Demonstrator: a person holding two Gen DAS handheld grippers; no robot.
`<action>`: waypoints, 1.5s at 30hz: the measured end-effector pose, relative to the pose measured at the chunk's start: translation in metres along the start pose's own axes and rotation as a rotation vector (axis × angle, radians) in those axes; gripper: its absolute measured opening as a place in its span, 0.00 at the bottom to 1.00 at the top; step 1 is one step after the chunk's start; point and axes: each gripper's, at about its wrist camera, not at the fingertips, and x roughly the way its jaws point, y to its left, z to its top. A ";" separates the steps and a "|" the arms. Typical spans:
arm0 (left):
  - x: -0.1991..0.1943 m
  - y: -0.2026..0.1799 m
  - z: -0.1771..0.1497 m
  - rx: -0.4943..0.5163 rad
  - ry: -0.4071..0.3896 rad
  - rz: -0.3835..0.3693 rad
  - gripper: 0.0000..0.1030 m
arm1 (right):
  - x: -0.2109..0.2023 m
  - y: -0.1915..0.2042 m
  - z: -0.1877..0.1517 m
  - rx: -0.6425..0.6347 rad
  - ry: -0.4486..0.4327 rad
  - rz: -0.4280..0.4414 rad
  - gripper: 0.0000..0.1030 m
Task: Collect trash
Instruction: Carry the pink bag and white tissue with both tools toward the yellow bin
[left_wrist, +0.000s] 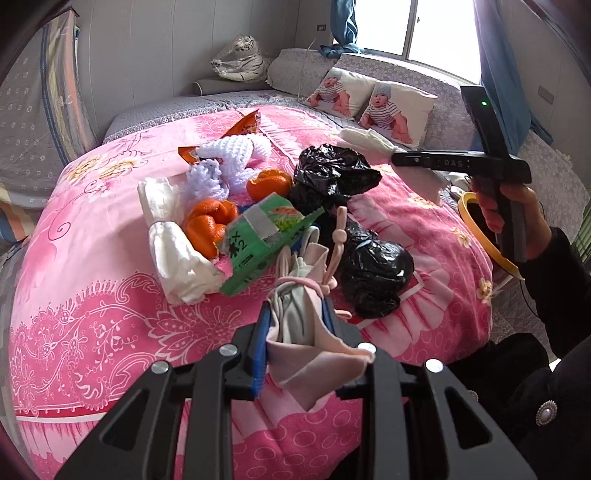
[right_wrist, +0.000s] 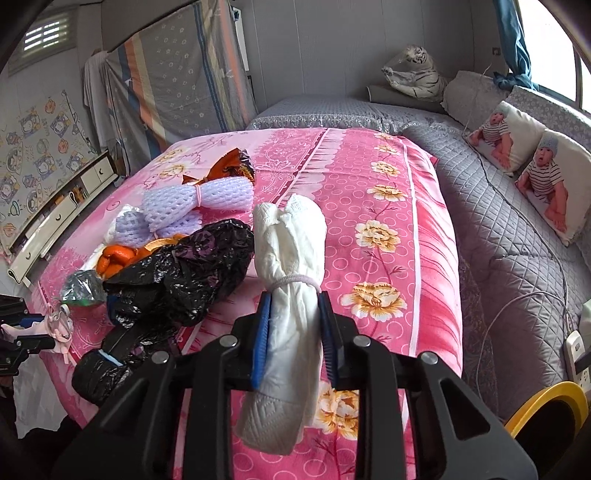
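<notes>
My left gripper (left_wrist: 297, 314) is shut on a pink-grey cloth bundle (left_wrist: 303, 325) tied with a pink band, just above the pink bedspread (left_wrist: 92, 295). My right gripper (right_wrist: 295, 314) is shut on a white paper-towel roll (right_wrist: 291, 295) tied with a band, held above the bed; it shows at right in the left wrist view (left_wrist: 399, 157). On the bed lie black plastic bags (left_wrist: 369, 266), a green carton (left_wrist: 266, 236), orange peels (left_wrist: 210, 225), a white tissue bundle (left_wrist: 173, 243), purple foam netting (left_wrist: 221, 170) and an orange wrapper (left_wrist: 245, 123).
A yellow-rimmed bin (right_wrist: 546, 413) stands by the bed at the right, also in the left wrist view (left_wrist: 480, 229). Baby-print pillows (right_wrist: 532, 162) and a toy tiger (right_wrist: 417, 74) lie on the grey quilt. A power strip (right_wrist: 576, 354) and cable sit at the right.
</notes>
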 end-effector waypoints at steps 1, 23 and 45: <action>-0.004 0.003 0.001 -0.008 -0.012 0.004 0.24 | -0.006 0.001 -0.001 0.010 -0.010 0.013 0.23; -0.016 -0.055 0.091 0.009 -0.236 -0.104 0.24 | -0.168 -0.038 -0.058 0.317 -0.358 -0.002 0.23; 0.074 -0.251 0.190 0.202 -0.260 -0.441 0.24 | -0.275 -0.133 -0.137 0.615 -0.580 -0.546 0.23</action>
